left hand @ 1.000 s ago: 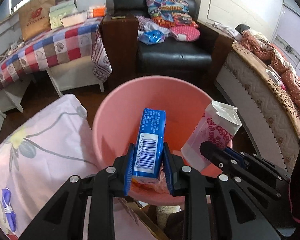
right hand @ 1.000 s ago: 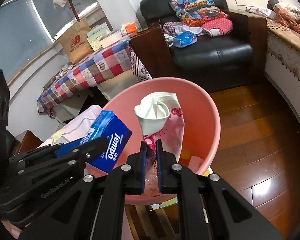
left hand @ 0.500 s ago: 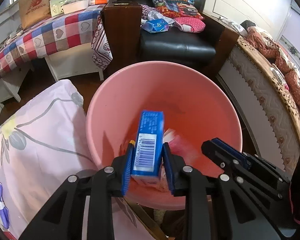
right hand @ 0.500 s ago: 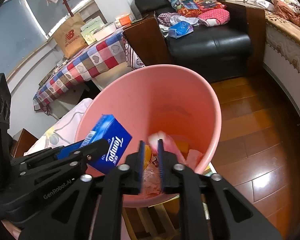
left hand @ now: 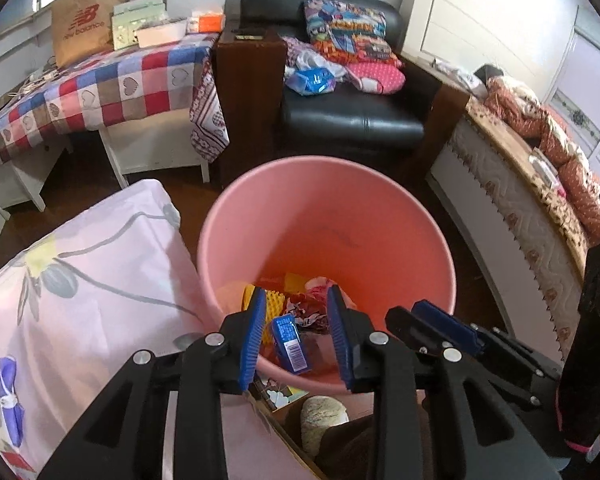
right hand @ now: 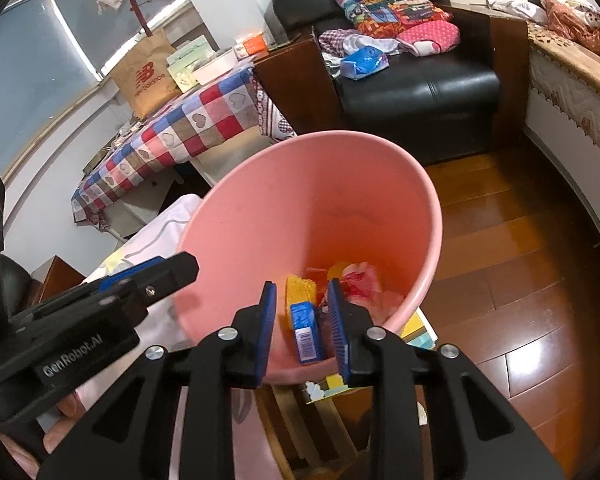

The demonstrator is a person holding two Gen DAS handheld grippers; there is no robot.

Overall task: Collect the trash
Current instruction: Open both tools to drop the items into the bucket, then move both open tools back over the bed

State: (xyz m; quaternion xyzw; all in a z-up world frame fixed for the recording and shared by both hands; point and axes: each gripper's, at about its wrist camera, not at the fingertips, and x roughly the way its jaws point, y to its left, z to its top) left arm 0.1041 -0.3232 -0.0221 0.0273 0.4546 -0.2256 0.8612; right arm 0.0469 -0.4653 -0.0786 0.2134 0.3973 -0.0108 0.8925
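A pink plastic bin (left hand: 324,216) stands on the floor; it also shows in the right wrist view (right hand: 300,208). A blue Tempo tissue pack (left hand: 290,344) lies inside at the bottom, also in the right wrist view (right hand: 306,332), beside a pink-patterned bag (right hand: 360,284) and a yellow ridged item (left hand: 274,306). My left gripper (left hand: 296,336) is open and empty above the bin's near rim. My right gripper (right hand: 302,328) is open and empty above the bin too. The right gripper's fingers (left hand: 440,324) show at the bin's right side in the left wrist view.
A pillow with a flower print (left hand: 80,288) lies left of the bin. A black armchair (left hand: 352,120) with clothes and a blue packet stands behind. A checked-cloth table (left hand: 100,88) is back left, a bed (left hand: 540,208) right. Wooden floor (right hand: 520,272) lies right of the bin.
My left gripper opened and the blue tissue pack fell into the bin. My right gripper opened and the pink-patterned bag dropped into the bin as well.
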